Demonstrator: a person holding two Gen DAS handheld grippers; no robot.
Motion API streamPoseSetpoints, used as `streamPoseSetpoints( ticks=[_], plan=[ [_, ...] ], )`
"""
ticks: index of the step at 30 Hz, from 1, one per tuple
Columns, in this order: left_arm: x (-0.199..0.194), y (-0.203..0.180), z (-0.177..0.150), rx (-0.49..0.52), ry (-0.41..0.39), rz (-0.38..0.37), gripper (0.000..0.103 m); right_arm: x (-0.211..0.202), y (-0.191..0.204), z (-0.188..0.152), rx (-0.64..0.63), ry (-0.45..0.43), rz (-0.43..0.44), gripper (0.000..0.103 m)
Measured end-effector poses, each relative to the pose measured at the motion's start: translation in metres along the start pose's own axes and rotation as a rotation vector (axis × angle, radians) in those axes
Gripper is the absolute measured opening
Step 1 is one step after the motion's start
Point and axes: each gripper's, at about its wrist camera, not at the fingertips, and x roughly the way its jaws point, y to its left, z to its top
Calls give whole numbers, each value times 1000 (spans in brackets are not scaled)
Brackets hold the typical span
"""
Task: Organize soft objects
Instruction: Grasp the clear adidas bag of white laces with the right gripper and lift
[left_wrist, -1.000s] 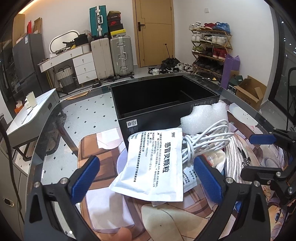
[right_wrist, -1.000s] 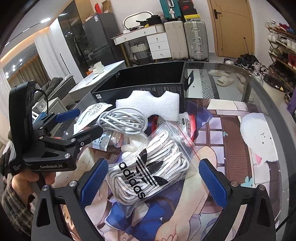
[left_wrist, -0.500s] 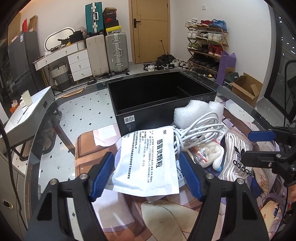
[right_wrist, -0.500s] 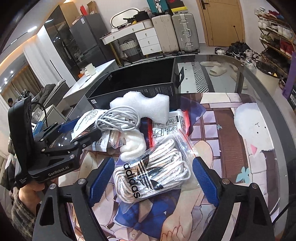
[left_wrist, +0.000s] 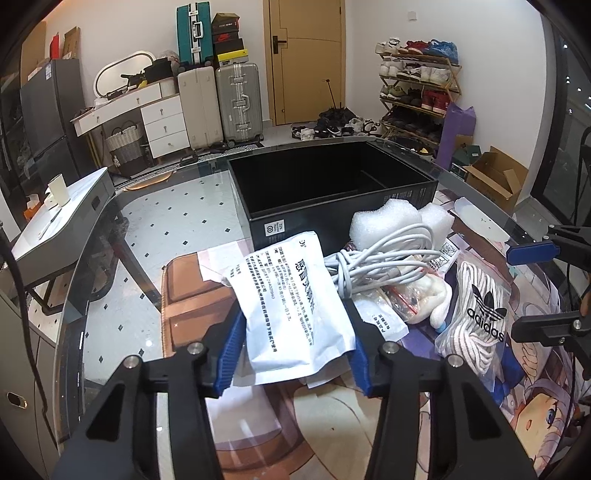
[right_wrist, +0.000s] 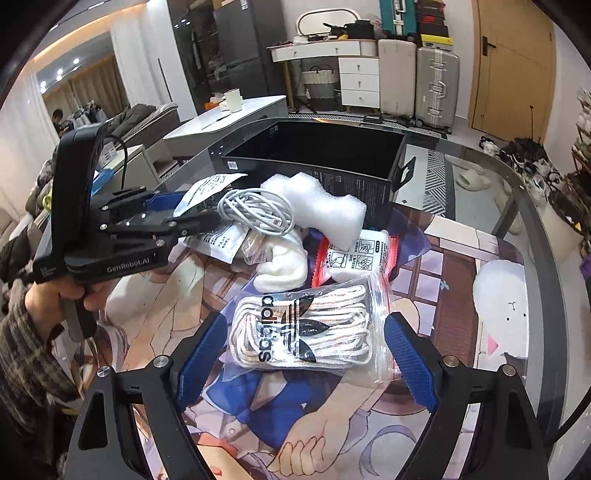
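Left wrist view: my left gripper (left_wrist: 293, 341) has just been closing on the white packet (left_wrist: 295, 306); right gripper (right_wrist: 306, 356) wide, straddling the laces bag (right_wrist: 314, 330). Black box (left_wrist: 332, 184) empty; everything remains unsorted.

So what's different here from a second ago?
The left tool has been closing, and its pads now press both sides of the white printed packet, lifting its edge. The right tool narrowed slightly around the bag of laces, not gripping. The cable, foam and black box stayed put.
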Motion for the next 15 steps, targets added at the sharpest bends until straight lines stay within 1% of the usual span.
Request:
streamPoseSetpoints(
  ticks=[2,6,10,15],
  plan=[
    [-2,1,-1,-4,-3,3,42,-1,1,-2,-34,0,1,89],
    [-5,1,-2,-10,0,9,34,-2,-2,-2,-60,-1,22,89],
    [-7,1,-4,-9,-2,25,32,-1,1,-1,-124,10,27,89],
    [-6,1,-6,-18,7,12,31,2,4,1,-196,25,20,89]
  ],
)
